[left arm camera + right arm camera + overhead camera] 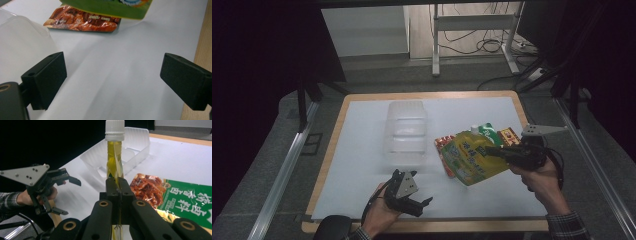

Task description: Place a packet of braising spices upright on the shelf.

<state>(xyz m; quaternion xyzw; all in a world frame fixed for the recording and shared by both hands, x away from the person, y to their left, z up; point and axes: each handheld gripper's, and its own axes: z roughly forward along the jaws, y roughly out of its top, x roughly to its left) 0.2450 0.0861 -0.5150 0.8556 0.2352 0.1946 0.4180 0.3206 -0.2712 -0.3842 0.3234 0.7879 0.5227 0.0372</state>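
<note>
White tabletop [362,150] lies open around empty, spread left fingers [424,204]; right fingers [490,150] clamp the yellow pouch [467,157].

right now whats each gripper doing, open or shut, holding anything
Left gripper: open, nothing between its jaws.
Right gripper: shut on the yellow-green spouted pouch, lifted off the table.

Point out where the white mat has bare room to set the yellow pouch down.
Bare mat runs along the near edge between the left tongs and the right tongs, and along the left side beside the clear bin. It is crowded right of the bin, where snack packets lie under the lifted pouch.
</note>
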